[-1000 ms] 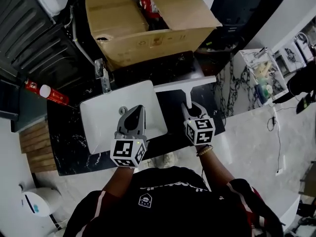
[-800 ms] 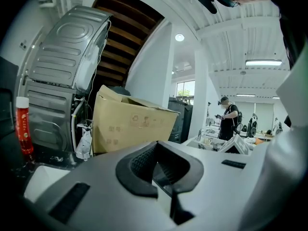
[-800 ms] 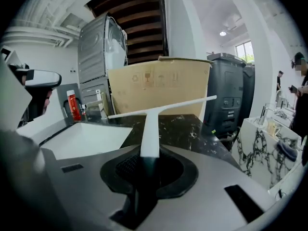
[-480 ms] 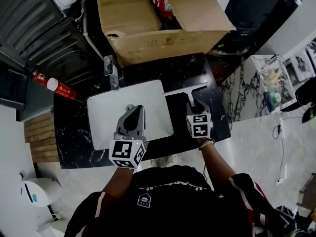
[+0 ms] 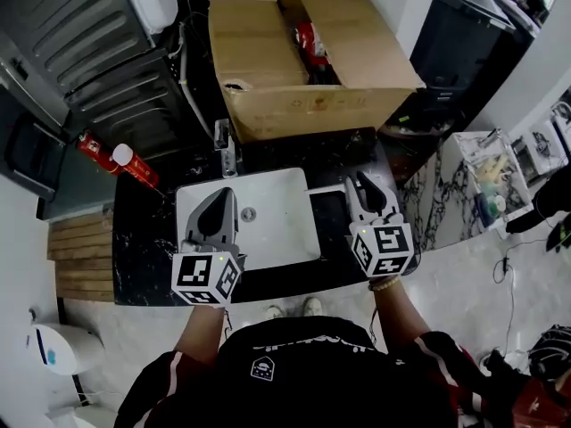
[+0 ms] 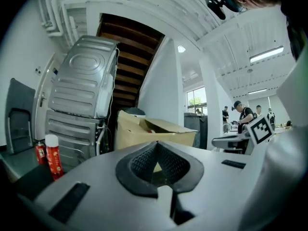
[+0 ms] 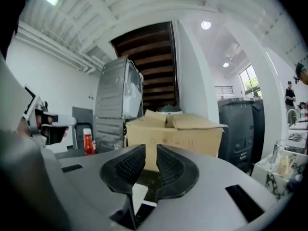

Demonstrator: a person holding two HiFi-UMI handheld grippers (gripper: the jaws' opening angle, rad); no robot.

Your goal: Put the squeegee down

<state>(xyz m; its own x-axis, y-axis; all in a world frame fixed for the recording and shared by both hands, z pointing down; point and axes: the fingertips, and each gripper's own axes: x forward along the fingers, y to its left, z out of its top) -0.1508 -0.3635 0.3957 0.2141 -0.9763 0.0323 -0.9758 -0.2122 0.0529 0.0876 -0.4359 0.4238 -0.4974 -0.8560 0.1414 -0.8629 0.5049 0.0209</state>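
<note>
Our right gripper's (image 7: pixel 150 152) jaws stand apart with nothing between them, having just narrowed slightly. Our left gripper's (image 6: pixel 156 146) jaws meet, empty. Only the head view shows the squeegee (image 5: pixel 326 188), lying on the black counter (image 5: pixel 143 266) along the sink's (image 5: pixel 278 217) right edge.

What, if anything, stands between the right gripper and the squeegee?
Nothing visible. The squeegee lies on the dark counter beside the sink, partly hidden under the right gripper, which hangs above it. That gripper's jaws, just closing slightly, stand apart with nothing between them.
</note>
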